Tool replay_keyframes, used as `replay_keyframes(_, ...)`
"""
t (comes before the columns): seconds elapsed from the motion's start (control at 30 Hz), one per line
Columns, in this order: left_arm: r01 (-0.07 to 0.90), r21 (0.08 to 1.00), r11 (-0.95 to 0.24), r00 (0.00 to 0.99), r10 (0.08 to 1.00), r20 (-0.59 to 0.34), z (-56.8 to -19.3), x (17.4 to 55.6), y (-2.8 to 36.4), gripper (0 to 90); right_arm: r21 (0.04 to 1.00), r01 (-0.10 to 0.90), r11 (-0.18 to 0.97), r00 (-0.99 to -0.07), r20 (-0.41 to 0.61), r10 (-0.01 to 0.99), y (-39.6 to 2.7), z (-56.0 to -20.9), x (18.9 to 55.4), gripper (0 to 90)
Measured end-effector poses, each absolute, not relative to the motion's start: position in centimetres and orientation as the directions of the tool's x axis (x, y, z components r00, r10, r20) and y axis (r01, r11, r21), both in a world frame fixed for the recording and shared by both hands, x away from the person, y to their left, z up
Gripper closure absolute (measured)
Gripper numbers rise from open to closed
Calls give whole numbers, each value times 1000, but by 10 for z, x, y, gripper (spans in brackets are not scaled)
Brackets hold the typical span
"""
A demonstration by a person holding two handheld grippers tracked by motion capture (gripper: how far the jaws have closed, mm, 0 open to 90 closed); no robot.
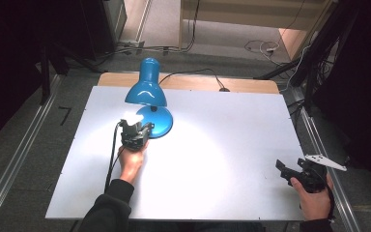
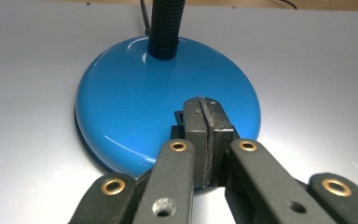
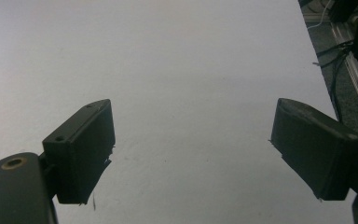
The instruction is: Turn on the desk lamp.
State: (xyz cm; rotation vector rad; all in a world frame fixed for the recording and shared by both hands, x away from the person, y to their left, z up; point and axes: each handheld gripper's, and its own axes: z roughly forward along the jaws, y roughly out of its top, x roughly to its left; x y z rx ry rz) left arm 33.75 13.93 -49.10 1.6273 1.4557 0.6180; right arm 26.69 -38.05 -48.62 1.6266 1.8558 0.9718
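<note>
Glossy blue metal desk lamp [image 1: 148, 99], with round domed base [image 2: 168, 100], black ribbed flexible neck [image 2: 167, 28] and bell-shaped shade [image 1: 146, 82], is seen standing upright at the far left of the white table board [image 1: 232, 145], its black cord trailing off toward the far edge. The lamp is lit; a bright pool of light is cast on the board below the shade.

Handling, judged: the base is probably weighted, so the lamp should sit steady; the lacquered dome looks slippery and gives the jaws little purchase. The neck is likely the better place to be gripped, being ribbed and narrow. The shade may be warm and should bend the neck if pushed.

Left gripper [image 2: 207, 112]: jaws pressed together with nothing between them, tips resting at the near rim of the base, over a small dark part that may be a switch; contact cannot be confirmed.

Right gripper [image 3: 191, 149]: jaws spread wide, empty, held over bare board at the near right, well apart from the lamp.
</note>
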Motion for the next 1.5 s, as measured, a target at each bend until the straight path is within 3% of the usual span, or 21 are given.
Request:
replay_keyframes(0.07, 543, 839, 31, 218, 960, -176, -489, 333, 141, 833, 771, 635, 43, -175, 89, 981, -380, -486, 267, 122)
replay_keyframes(0.63, 549, 836, 18, 227, 959, -169, -490, 321, 145, 529, 767, 640, 39, -178, 99, 979, -380, -487, 266, 122)
replay_keyframes(1.0, 562, 827, 16, 240, 954, -181, -488, 317, 148, 403, 765, 643, 39, -179, 100, 979, -381, -487, 266, 122)
replay_keyframes(1.5, 536, 844, 14, 246, 954, -172, -480, 299, 160, 362, 767, 640, 39, -178, 100, 979, -382, -487, 265, 122)
